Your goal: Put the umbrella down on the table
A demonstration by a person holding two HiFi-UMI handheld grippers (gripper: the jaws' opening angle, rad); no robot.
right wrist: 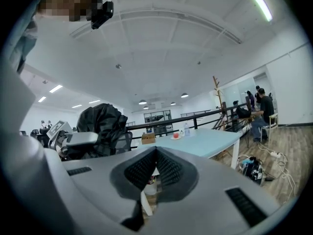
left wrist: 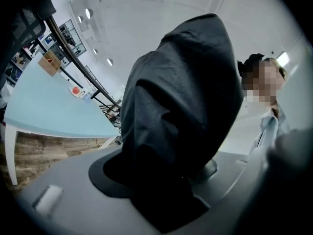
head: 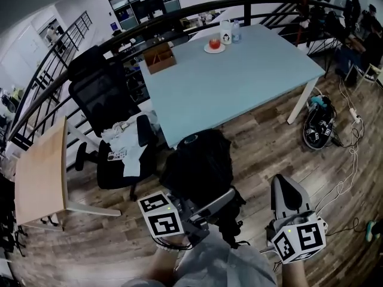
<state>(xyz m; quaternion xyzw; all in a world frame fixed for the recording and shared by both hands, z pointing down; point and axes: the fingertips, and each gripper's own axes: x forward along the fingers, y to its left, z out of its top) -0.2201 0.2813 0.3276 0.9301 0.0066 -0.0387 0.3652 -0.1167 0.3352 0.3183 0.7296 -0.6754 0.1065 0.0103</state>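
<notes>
Left gripper (head: 203,211): jaws spread wide and clamped on the umbrella (head: 200,160). It's black, folded, a bunched bundle of fabric that fills most of the left gripper view, with the grip down at its lower end. The gripper points roughly level, with the umbrella sticking out ahead of me.

Right gripper (right wrist: 155,151): pads together at the tips, nothing between them. It sits to the right of the umbrella, apart from it.

The umbrella is in the air over the wood floor (head: 263,148), not on the table. In the head view its far end sits just at the near corner of the light blue table (head: 251,82).

On the table, all at the far side: a cardboard box (head: 160,58) at the left end, a plate (head: 214,45) with something red on it, a white container (head: 225,31), and a bottle (head: 236,30) right beside that.

Left of the table is a black office chair (head: 114,118) with white cloth on the seat. Further left is a small wooden table (head: 39,172). A dark bag (head: 317,127) lies on the floor by the table's right leg. A black railing (head: 119,37) curves behind everything.
</notes>
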